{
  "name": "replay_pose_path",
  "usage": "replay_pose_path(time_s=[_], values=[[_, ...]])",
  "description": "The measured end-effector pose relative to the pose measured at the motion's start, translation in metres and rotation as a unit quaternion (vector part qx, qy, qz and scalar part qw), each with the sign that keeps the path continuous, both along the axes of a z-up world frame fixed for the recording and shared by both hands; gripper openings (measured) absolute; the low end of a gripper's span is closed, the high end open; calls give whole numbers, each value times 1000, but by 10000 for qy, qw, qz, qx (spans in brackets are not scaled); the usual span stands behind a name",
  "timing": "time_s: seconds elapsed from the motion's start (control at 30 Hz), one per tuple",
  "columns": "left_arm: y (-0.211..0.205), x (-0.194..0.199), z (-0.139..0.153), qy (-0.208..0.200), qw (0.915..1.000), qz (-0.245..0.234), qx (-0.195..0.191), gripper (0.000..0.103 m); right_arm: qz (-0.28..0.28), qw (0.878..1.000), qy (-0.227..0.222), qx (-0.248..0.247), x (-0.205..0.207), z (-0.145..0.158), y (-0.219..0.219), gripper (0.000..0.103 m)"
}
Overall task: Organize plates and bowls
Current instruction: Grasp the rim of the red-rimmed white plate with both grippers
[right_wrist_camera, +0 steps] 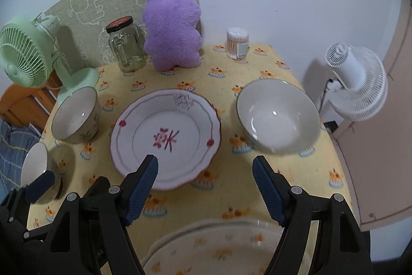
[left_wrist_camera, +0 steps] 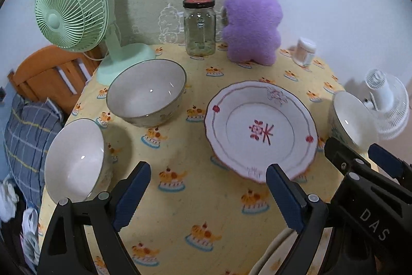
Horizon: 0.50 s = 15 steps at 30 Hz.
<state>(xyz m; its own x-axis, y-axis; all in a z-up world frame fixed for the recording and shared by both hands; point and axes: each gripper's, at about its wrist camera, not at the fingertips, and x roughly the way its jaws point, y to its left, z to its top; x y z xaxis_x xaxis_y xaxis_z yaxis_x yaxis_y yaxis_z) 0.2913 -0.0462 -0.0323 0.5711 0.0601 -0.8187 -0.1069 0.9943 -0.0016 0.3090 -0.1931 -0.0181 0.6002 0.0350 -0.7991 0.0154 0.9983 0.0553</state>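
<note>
Crockery lay scattered on the table (left_wrist_camera: 180, 210): plate (left_wrist_camera: 260, 130) central, bowls (left_wrist_camera: 146, 92) around it, one (left_wrist_camera: 74, 159) at the left edge. Left gripper (left_wrist_camera: 208, 195) and right gripper (right_wrist_camera: 206, 187) hovered spread wide, holding nothing. Risk seemed greatest at that edge bowl, which a careless nudge could tip off; glazed rims might slip from the pads.

yellow-print plate (right_wrist_camera: 219, 249) at 6 o'clock in right wrist view was cut by the bottom edge and partly hidden behind both fingers. small bowl (right_wrist_camera: 36, 172) at 8 o'clock was partly covered by left gripper (right_wrist_camera: 41, 184). cotton swab jar (left_wrist_camera: 305, 50) blurred, label unreadable.
</note>
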Motion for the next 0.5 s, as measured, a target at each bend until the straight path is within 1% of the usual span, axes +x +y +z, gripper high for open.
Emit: replay_pose_path(time_s=[0.1, 0.2, 0.27, 0.3, 0.4, 0.5], values=[[-6, 12, -9, 63, 9997, 209, 93, 89, 91, 9999, 38, 77, 15, -9, -4, 78], [-8, 21, -19, 170, 9992, 350, 71, 87, 130, 9997, 141, 162, 27, -19, -6, 78], [-9, 28, -26, 211, 9990, 379, 77, 84, 113, 9995, 196, 209, 35, -27, -7, 78], [-10, 32, -30, 211, 9992, 326, 52, 81, 118, 9994, 230, 231, 40, -32, -8, 78], [-12, 41, -41, 271, 9991, 304, 88, 80, 168, 9991, 299, 242, 49, -42, -6, 72], [-12, 48, -53, 377, 9987, 330, 82, 76, 206, 9985, 434, 273, 57, -53, -4, 67]])
